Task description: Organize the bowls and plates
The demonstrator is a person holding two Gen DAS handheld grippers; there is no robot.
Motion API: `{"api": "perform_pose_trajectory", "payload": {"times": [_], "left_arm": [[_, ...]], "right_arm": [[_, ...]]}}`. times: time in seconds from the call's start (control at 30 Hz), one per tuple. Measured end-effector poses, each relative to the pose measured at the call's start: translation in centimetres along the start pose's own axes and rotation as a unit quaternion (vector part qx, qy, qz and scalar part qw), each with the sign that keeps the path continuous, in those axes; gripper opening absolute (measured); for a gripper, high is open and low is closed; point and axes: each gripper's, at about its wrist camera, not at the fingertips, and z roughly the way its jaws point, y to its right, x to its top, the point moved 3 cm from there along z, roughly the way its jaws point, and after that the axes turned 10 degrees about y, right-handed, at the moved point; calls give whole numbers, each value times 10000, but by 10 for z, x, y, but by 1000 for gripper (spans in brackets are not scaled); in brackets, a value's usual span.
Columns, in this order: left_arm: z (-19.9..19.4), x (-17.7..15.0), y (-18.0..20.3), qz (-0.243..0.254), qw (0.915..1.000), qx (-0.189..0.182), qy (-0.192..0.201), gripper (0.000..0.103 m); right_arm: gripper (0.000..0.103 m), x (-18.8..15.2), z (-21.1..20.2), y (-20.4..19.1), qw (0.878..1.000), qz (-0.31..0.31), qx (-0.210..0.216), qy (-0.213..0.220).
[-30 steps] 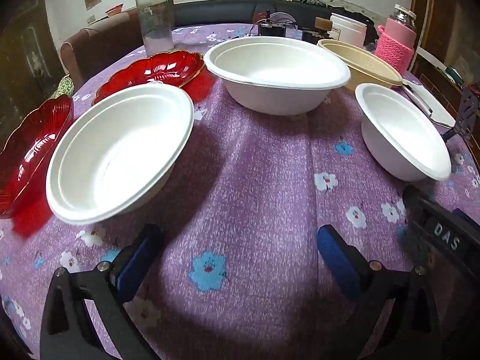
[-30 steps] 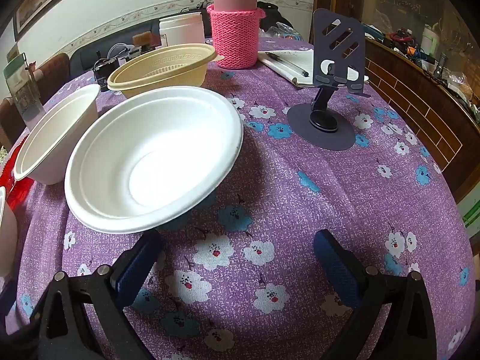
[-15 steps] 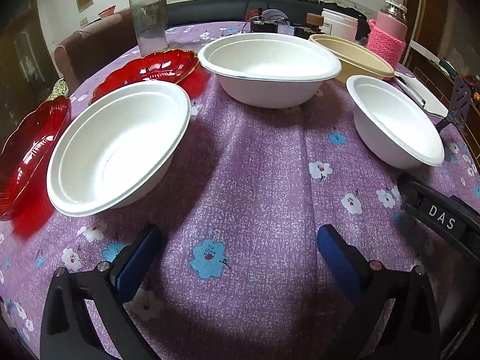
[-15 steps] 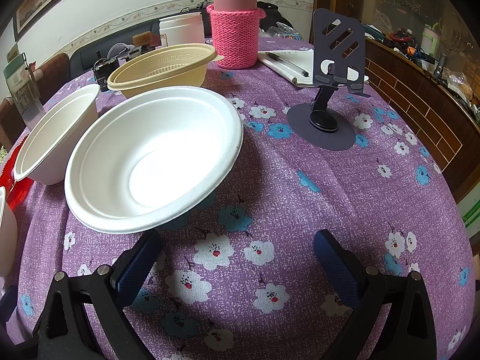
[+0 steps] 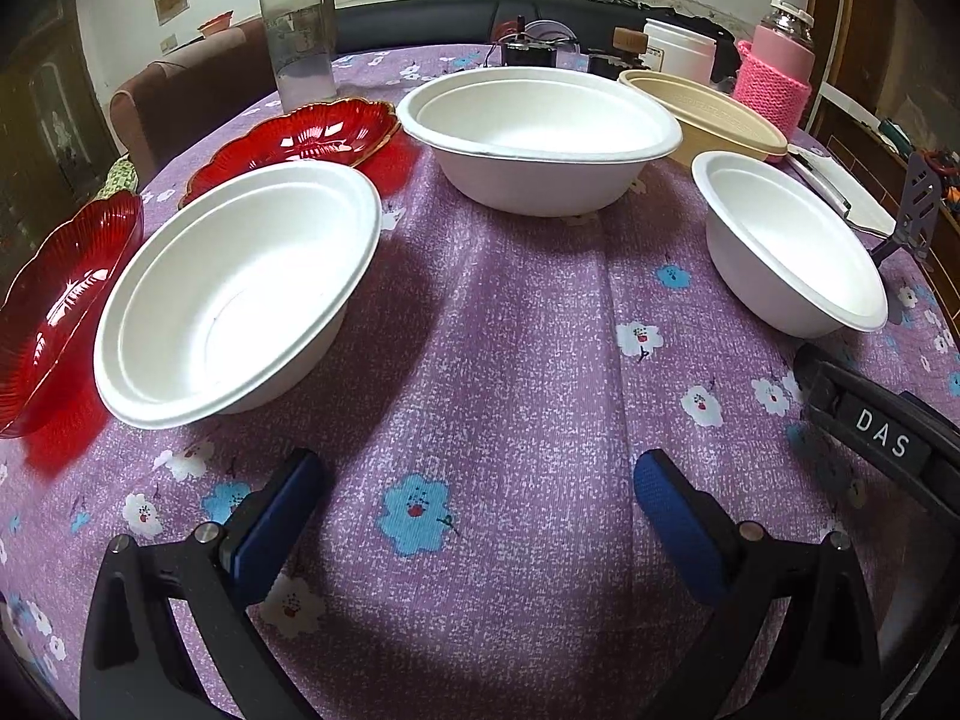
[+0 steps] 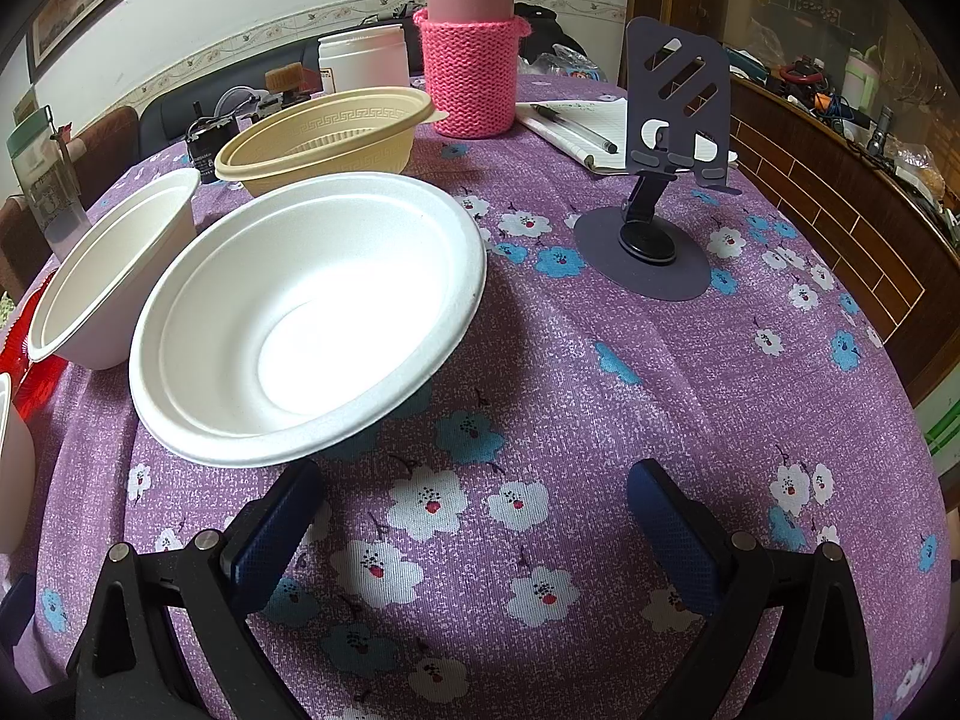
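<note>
barely started tbh: both tools, left tool and right tool, wide open, empty. white bowls and red plates unstacked around beige bowl.

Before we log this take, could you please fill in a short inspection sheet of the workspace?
Surface: purple flowered tablecloth, creased.
Job's things: three white bowls; beige bowl; two red plates; all separate, unstacked.
Clutter: pink-sleeved flask, phone stand, notepad with pen, white jar, clear bottle.
Grippers: left gripper and right gripper, jaws open, empty.
Cables: some beside dark items at the far edge, unclear.
Surroundings: sofa, wooden cabinet.
</note>
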Motion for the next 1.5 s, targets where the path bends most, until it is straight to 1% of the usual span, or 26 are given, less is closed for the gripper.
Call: {"api": "perform_pose_trajectory", "payload": {"times": [0.27,0.37,0.5,0.57,0.63,0.67,0.7,0.73,0.77,0.8,0.87,0.93,1.0,1.07,1.13,1.23,1.4,1.5], "left_arm": [[0,1,1,-34,10000,56,23,103],[0,1,2,-47,10000,81,33,103],[1,1,2,-46,10000,59,26,103],[0,0,1,-3,10000,21,-40,103],[-5,-2,-1,62,9996,-18,-290,102],[-11,-3,-5,16,9991,-87,-417,98],[-18,-4,-9,-94,9988,-173,-438,95],[-30,-4,-15,-258,9985,-308,-367,95],[-44,-2,-21,-354,9983,-401,-216,95],[-59,0,-25,-344,9985,-415,3,95],[-89,5,-32,-200,9977,-317,560,95],[-121,7,-36,14,9923,-160,1227,95],[-142,4,-39,104,9874,-121,1574,95],[-155,-1,-41,132,9850,-159,1713,95],[-166,-8,-42,235,9831,-174,1806,95],[-183,-16,-42,341,9784,-217,2025,95],[-203,-17,-47,401,9742,-291,2201,95],[-219,-4,-59,380,9687,-202,2445,95]], "right_arm": [[102,0,0,0,10000,6,-2,0],[102,0,0,-1,10000,36,-63,-2],[102,2,4,-3,10000,33,-64,-3],[102,4,6,-1,10000,31,-64,-4],[102,1,6,-1,10000,-29,6,-7],[102,0,2,0,10000,-69,72,-9],[102,-1,0,1,9999,-83,146,-14],[102,-2,-2,0,9998,-102,196,-20],[102,-2,-3,-1,9997,-129,223,-32],[102,-2,-4,-1,9996,-155,245,-49],[102,-2,-4,-2,9994,-186,276,-119],[102,-2,-4,-2,9993,-161,268,-208],[102,-3,-4,-4,9990,-158,199,-375],[102,-5,-8,-5,9980,-140,190,-580],[102,-8,-11,-5,9980,-53,89,-622],[102,-14,-16,-7,9991,65,-61,-413],[102,-17,-20,-5,9993,66,-33,-367],[102,-18,-21,-5,9994,68,-44,-351]]}}
